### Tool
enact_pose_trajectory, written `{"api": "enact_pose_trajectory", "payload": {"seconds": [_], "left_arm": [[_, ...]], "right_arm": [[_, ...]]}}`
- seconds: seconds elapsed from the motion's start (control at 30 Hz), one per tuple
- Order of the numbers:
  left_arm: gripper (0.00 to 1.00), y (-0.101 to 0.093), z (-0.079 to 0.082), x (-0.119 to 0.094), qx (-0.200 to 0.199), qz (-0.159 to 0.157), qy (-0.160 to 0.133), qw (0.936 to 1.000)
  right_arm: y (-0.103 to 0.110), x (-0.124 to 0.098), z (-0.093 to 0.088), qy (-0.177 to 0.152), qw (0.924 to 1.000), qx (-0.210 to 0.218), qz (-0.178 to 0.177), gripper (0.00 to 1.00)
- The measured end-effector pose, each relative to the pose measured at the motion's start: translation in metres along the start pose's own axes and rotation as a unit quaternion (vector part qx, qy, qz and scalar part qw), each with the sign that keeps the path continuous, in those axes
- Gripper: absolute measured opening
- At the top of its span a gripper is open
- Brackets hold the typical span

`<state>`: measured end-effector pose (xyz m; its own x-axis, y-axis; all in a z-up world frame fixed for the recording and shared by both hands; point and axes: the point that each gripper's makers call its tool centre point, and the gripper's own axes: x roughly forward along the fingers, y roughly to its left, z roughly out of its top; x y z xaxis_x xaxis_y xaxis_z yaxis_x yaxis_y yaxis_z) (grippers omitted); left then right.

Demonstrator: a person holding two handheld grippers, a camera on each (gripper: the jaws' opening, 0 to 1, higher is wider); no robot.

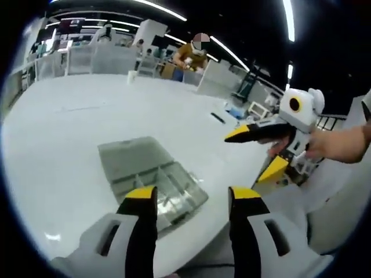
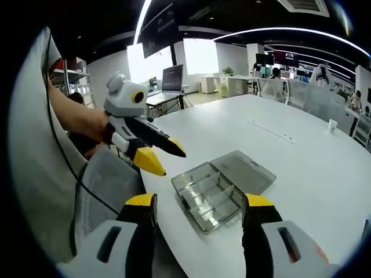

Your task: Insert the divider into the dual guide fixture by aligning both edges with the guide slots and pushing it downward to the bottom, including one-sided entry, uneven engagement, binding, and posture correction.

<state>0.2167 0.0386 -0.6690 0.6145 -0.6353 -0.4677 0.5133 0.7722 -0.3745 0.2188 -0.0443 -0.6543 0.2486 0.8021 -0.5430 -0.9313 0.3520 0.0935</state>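
Box (image 2: 223,190) sits open near the edge of the white surface (image 2: 301,168), lid flat on the far side of the tray, so the dividers and slots are open from above. Same box (image 1: 152,183) in the left gripper view, just ahead of the left gripper (image 1: 191,200). Dividers look seated in the tray already; can't pick out a loose one, too small and clear to tell.

Both grippers hang above and short of the box, nothing touched. Left gripper fingers apart, empty. Right gripper (image 2: 200,207) fingers apart, empty too.

Pose: both held level-ish, pointed down at the tray from the near edge. Left gripper (image 2: 156,156) comes in from the left in the right gripper view, a hand wrapped round its handle, tips well apart from the box. Right gripper (image 1: 264,153) sits off the surface edge.

My read: approach stage, no grasp yet. Next needs a pinch on a divider's top edge.
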Motion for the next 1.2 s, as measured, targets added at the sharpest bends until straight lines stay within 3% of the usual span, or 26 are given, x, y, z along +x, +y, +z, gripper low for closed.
{"api": "enact_pose_trajectory", "payload": {"seconds": [0.8,1.2], "left_arm": [[0.53,-0.005,-0.001,-0.004,0.050,-0.006,-0.004,0.9987],[0.57,-0.007,-0.002,-0.003,0.067,-0.009,-0.004,0.9977]], "right_arm": [[-0.013,-0.009,-0.016,0.012,0.9998,0.011,-0.015,0.56],[-0.025,-0.015,-0.033,0.024,0.9991,0.023,-0.027,0.56]]}}
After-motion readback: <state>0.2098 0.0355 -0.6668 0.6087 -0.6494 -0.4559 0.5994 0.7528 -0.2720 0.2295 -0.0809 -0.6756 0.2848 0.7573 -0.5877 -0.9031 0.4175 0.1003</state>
